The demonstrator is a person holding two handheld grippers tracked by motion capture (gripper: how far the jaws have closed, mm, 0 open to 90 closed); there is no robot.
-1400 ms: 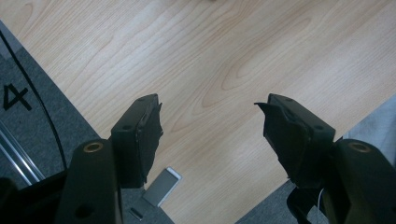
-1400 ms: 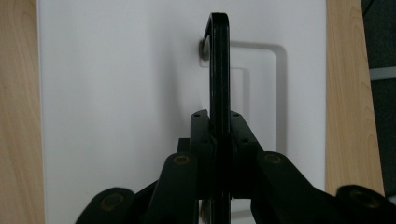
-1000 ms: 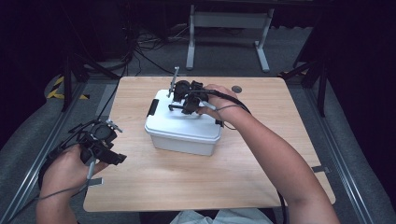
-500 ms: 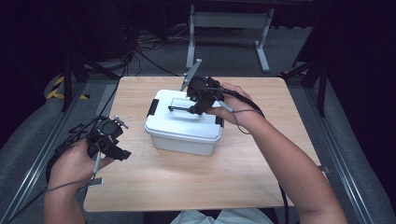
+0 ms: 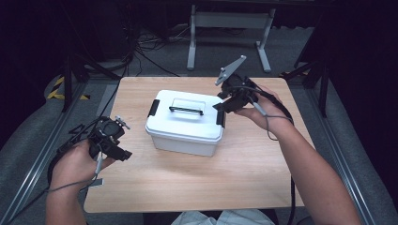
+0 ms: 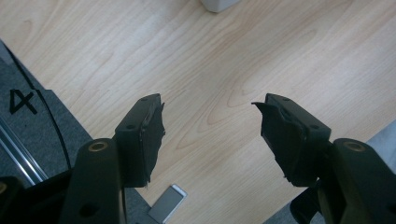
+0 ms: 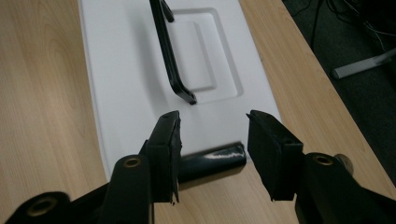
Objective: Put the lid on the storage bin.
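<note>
Spanning the middle of the high view: a light wooden table (image 5: pixel 263 183), its near half and right side lying bare, dark floor dropping away past every edge. Sitting a little left of the table's middle: a white plastic storage box (image 5: pixel 185 124) with lid on, black carry handle (image 5: pixel 186 110) lying flat in the lid's recess, black latches (image 5: pixel 220 117) showing at both short ends. Hovering just beside the box's right end, above its latch: the right gripper (image 7: pixel 212 135), jaws gaping wide with nothing between, pointing along the lid. Hanging at the table's left edge, well apart from the box: the left gripper (image 6: pixel 210 126), jaws spread wide and empty over bare wood. Lying near the front-left corner: a small grey tag (image 6: pixel 167 203), right at the edge.
</note>
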